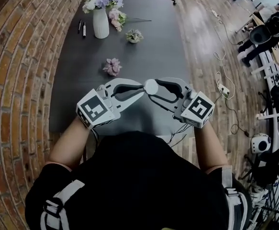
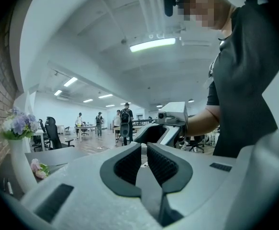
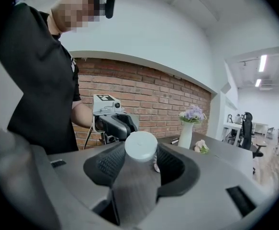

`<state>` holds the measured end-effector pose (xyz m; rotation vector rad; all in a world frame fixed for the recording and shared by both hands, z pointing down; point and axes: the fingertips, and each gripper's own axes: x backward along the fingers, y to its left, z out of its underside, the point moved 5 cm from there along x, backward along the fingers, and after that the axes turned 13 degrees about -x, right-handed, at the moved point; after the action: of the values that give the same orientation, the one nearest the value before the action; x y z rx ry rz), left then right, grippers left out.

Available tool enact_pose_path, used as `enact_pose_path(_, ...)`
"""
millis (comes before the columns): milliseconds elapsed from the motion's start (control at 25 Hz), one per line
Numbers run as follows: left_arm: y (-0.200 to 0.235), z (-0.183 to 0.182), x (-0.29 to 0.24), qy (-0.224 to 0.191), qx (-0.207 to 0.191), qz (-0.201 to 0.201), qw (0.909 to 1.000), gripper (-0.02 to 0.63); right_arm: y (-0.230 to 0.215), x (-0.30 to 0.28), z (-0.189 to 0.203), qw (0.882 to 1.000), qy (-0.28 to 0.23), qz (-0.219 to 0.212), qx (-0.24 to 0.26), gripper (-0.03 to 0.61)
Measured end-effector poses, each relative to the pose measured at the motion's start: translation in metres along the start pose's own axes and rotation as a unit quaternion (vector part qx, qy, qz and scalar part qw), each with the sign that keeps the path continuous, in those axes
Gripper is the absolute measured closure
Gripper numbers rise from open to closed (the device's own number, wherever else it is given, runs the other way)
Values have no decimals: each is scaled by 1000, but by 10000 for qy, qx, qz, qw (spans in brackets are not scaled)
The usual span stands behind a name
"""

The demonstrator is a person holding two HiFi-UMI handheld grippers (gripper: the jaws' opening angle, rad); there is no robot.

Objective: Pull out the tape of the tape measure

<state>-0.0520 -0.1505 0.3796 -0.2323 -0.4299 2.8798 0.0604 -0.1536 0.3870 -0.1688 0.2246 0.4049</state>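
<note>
Over the near edge of the dark table [image 1: 149,51] my two grippers meet tip to tip. A round white tape measure [image 1: 151,86] [image 3: 140,145] sits between the pads of my right gripper [image 1: 153,90] [image 3: 140,152], which is shut on its case. Beside the case, a small pale tab [image 3: 156,167] sticks out. My left gripper [image 1: 142,87] [image 2: 143,146] points at the case's left side. Only a thin slit separates its jaws, and a small pale piece, apparently the tape's end, shows pinched at the far end of the pads. The pulled length of tape is hidden.
Further back on the table stand a white vase of flowers [image 1: 101,22], two loose blossoms [image 1: 112,66] [image 1: 133,35] and pens [image 1: 82,28]. A brick wall [image 1: 19,80] runs along the left. Cables and a power strip [image 1: 223,88] lie on the wooden floor at the right.
</note>
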Motion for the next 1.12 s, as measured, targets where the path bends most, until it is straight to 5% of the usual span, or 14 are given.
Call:
enact_pose_path(480,5,5,12,175,-95,-499,9986,606,-11,-13,-1,10000,25,18,4,373)
enact_pose_path(1120,-5,3,9,167,-101,-153,9997,603,-3,-9,3,10000,71,-54,-28,373)
